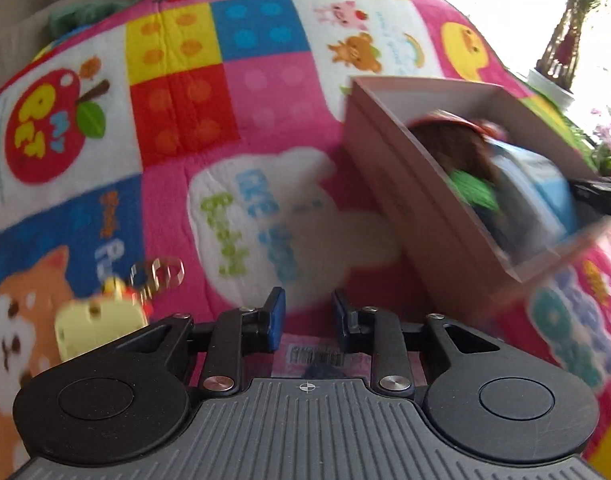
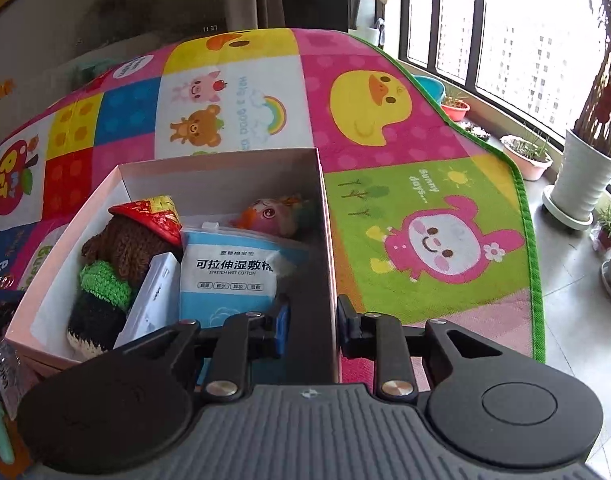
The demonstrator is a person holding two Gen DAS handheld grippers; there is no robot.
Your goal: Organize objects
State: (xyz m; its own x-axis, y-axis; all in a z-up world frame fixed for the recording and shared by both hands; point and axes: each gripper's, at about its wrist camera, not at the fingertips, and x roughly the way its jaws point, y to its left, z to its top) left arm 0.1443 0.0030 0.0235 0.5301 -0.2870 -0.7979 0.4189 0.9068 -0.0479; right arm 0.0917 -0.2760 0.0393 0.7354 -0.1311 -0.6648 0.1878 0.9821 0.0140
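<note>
A bright patchwork play mat (image 2: 385, 128) covers the floor beside a tall window, with potted plants (image 2: 585, 184) lined along the sill past the mat's green-trimmed edge. On the mat sits an open pink cardboard box (image 2: 221, 168), toward the mat's window-side edge in the right wrist view.

Inside it we see a brown knitted doll (image 2: 125, 240) with a red and yellow hat, a green and black knitted piece (image 2: 101, 292) below it, a white slim case (image 2: 153, 300) leaning upright, a blue and white pack of wet cotton (image 2: 229, 276), and a small pink-faced toy (image 2: 273, 214) against the far wall.

Our right gripper (image 2: 310, 330) straddles the box's right wall, one blue pad inside and one outside; the fingers stand slightly apart and do not visibly press the wall.

Our left gripper (image 1: 305, 320) hovers over the mat with its fingers a little apart and nothing between them. Near the mat's lower left, just beside that gripper, lies a pale yellow charm on a key ring (image 1: 101, 320), blurred. The box (image 1: 425, 216) shows tilted and blurred at right in the left wrist view.
</note>
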